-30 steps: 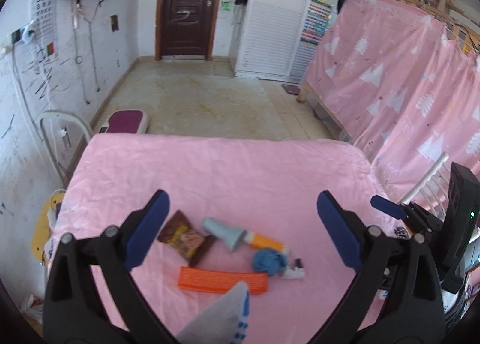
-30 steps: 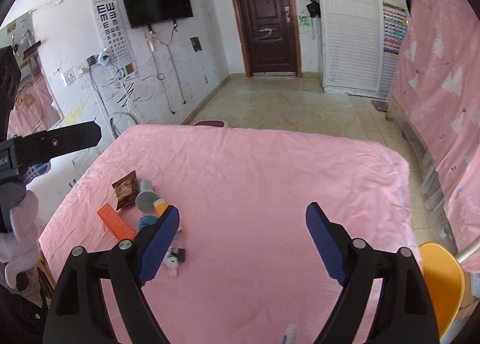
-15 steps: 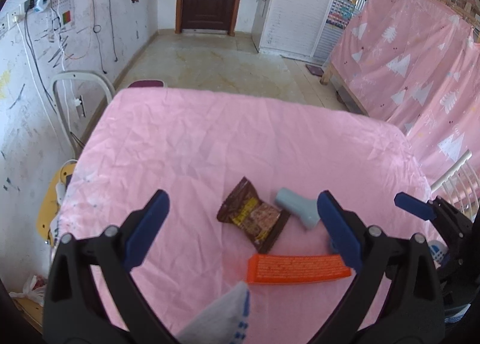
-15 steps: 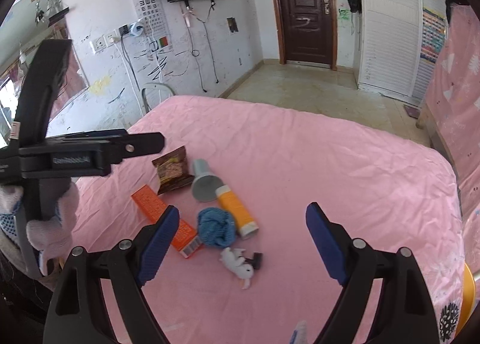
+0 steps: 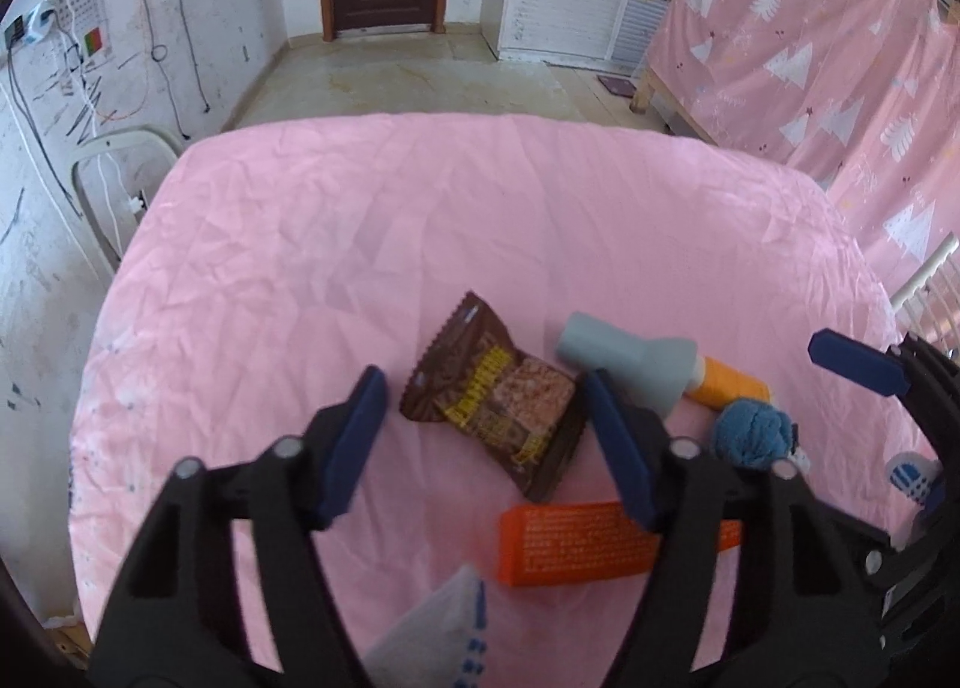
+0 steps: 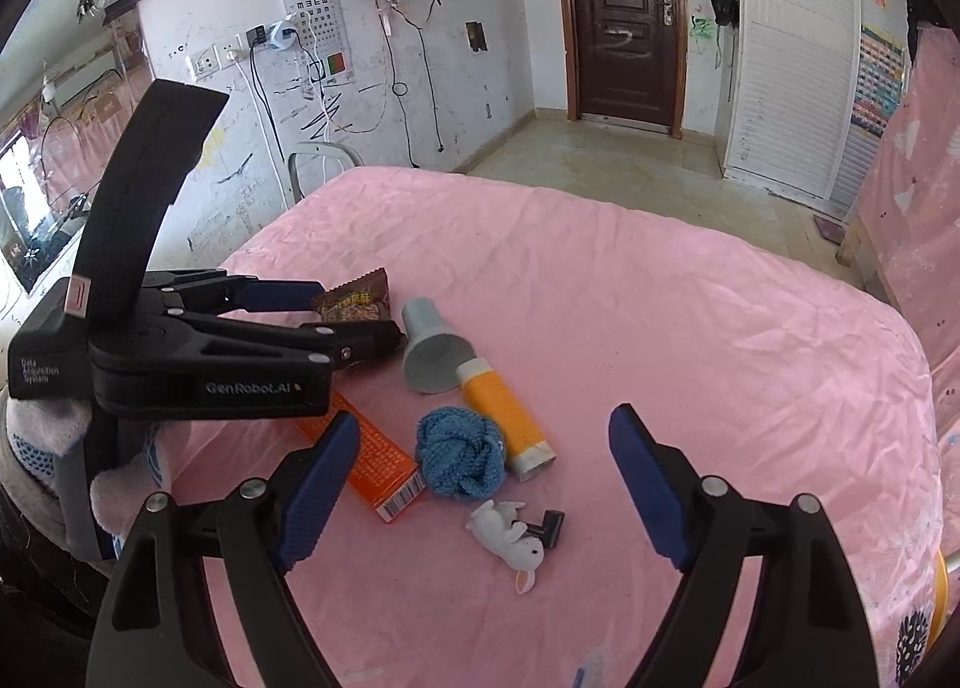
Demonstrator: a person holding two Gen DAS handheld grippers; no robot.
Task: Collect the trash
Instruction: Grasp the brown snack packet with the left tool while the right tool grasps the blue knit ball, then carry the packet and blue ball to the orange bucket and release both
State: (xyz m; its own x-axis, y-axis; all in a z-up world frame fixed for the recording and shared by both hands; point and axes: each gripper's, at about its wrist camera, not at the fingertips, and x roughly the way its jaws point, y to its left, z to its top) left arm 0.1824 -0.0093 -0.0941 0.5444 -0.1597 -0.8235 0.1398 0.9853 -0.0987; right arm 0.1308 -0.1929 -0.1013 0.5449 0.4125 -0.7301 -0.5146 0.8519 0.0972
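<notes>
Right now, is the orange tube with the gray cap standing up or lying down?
Lying down. The orange tube rests lengthwise on the pink sheet, its gray cap pointing sideways.

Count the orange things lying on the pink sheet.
2. The flat orange box lies nearest the camera, partly under the left gripper; the orange tube lies beside the blue yarn ball.

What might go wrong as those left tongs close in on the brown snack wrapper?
1. The left tongs are closing around the flat brown foil snack wrapper; it lies flush on the wrinkled pink bedsheet, so the pads may pinch cloth or slide off.
2. The grey funnel-shaped cap on the orange tube sits close by one finger and may get knocked.
</notes>
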